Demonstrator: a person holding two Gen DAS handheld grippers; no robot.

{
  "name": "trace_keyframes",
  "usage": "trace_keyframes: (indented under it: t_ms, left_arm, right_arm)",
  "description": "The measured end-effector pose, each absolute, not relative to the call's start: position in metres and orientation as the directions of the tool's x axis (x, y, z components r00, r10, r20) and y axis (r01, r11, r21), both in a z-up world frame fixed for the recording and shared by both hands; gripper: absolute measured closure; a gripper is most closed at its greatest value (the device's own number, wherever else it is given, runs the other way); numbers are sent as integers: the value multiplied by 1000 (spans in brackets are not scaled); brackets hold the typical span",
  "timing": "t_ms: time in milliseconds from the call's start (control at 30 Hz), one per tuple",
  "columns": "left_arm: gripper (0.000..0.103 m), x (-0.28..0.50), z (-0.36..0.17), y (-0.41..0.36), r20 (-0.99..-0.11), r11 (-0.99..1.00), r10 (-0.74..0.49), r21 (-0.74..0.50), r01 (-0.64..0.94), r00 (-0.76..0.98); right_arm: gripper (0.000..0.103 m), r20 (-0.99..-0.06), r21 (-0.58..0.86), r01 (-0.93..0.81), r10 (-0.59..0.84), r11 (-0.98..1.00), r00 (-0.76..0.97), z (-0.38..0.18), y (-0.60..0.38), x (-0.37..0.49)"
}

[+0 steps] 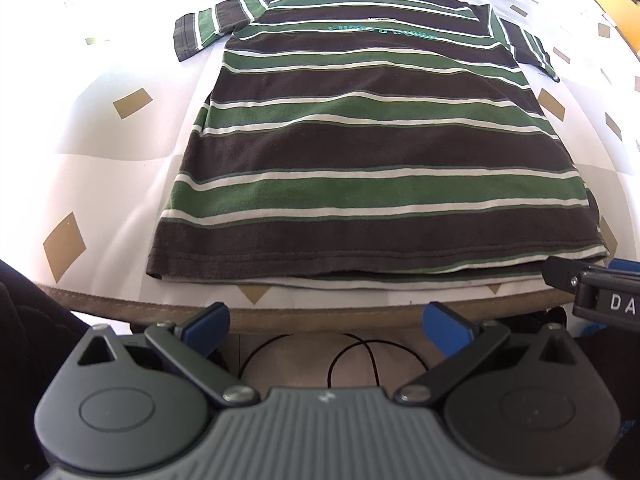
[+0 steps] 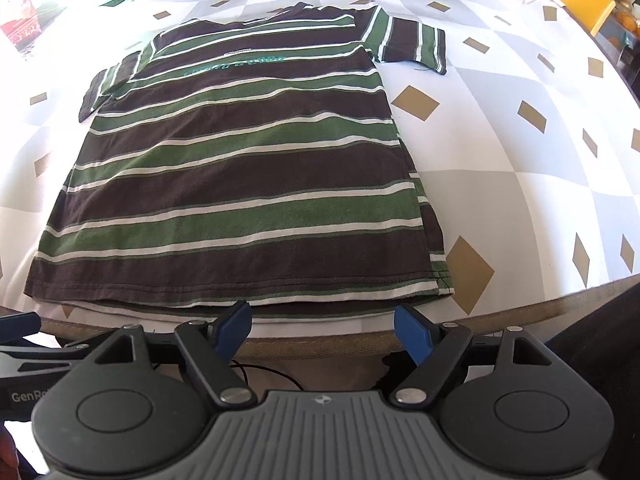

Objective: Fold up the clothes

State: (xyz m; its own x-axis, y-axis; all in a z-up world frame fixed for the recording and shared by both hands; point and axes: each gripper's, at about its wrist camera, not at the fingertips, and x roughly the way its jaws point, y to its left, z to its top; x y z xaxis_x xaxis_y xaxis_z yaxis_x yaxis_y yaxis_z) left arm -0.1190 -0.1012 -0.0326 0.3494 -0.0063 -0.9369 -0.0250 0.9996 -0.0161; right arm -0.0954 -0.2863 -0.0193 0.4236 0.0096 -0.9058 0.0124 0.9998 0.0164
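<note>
Left wrist view: the striped T-shirt [image 1: 372,152] lies flat and unfolded on the patterned tablecloth [image 1: 100,140], hem toward the near table edge, collar away. The teal chest lettering is too foreshortened to read. The left gripper [image 1: 326,322] hangs short of the table edge, its blue pads [image 1: 206,322] spread wide with nothing between them. The right gripper [image 1: 592,284] enters at the right border, mostly cut off. A black cable [image 1: 352,356] loops below the table, partly hidden.

Right wrist view: the same shirt lies spread. The right gripper's fingers stand wide apart and empty, tips just short of the hem. The left gripper [image 2: 18,332] is cropped at the left border.
</note>
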Motion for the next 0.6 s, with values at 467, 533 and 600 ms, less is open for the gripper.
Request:
trace_keyframes:
  t_ms: [467, 533, 600]
  left_arm:
    - [0, -131, -11, -108, -934, 999, -51, -51, 7, 354]
    - [0, -128, -5, -109, -925, 999, -39, -37, 12, 377]
    - [0, -126, 0, -109, -919, 999, -38, -36, 12, 392]
  right_arm:
    - [28, -888, 30, -31, 41, 999, 458, -3, -279, -107]
    - [28, -878, 2, -63, 32, 998, 478, 2, -274, -104]
    - [28, -872, -21, -75, 19, 997, 489, 5, -273, -102]
